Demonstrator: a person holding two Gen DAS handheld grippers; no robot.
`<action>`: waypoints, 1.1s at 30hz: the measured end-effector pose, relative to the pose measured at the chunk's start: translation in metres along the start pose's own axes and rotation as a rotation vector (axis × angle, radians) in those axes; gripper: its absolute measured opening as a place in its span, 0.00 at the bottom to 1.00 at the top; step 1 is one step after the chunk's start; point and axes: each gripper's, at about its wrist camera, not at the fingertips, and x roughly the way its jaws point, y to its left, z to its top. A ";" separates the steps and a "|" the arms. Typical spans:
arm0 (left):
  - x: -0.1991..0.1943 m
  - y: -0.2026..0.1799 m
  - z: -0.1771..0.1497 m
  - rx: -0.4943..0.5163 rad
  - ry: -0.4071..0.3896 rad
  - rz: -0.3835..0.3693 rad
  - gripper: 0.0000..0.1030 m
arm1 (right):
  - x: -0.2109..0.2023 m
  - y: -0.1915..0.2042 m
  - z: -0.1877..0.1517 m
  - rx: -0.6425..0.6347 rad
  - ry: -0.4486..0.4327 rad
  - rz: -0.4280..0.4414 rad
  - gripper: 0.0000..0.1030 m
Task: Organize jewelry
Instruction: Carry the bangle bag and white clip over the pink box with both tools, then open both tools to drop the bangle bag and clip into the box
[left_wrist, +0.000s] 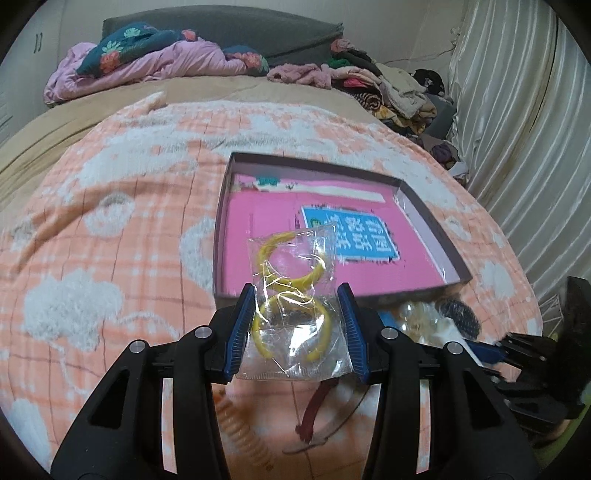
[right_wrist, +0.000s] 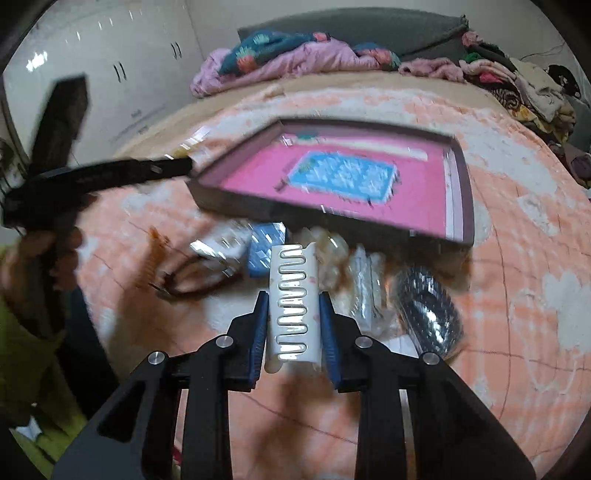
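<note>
My left gripper (left_wrist: 297, 293) is shut on a clear plastic bag (left_wrist: 291, 258) with two yellow hoops inside, held just above the near edge of the open box (left_wrist: 432, 229), which has a pink floor and a blue label. My right gripper (right_wrist: 294, 297) is shut on a white card (right_wrist: 293, 280) carrying a wavy silver piece, lifted over the pile of loose jewelry (right_wrist: 362, 288). That pile lies on the blanket in front of the box (right_wrist: 463, 192).
On the orange and white blanket (left_wrist: 110, 221) lie an orange spiral (left_wrist: 240, 432), a dark red cord (left_wrist: 314, 413), a blue packet (right_wrist: 266, 247) and a black braided piece (right_wrist: 428, 310). Heaped clothes (left_wrist: 388, 85) crowd the far side. A curtain (left_wrist: 517, 129) hangs at the right.
</note>
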 end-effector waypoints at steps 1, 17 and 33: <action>0.002 0.000 0.003 -0.002 -0.003 0.001 0.36 | -0.006 0.001 0.005 -0.002 -0.022 0.009 0.25; 0.030 -0.005 0.040 -0.001 -0.036 -0.001 0.36 | -0.013 -0.039 0.071 0.047 -0.189 -0.091 0.25; 0.086 -0.011 0.030 0.010 0.037 0.013 0.36 | 0.028 -0.093 0.060 0.197 -0.147 -0.222 0.25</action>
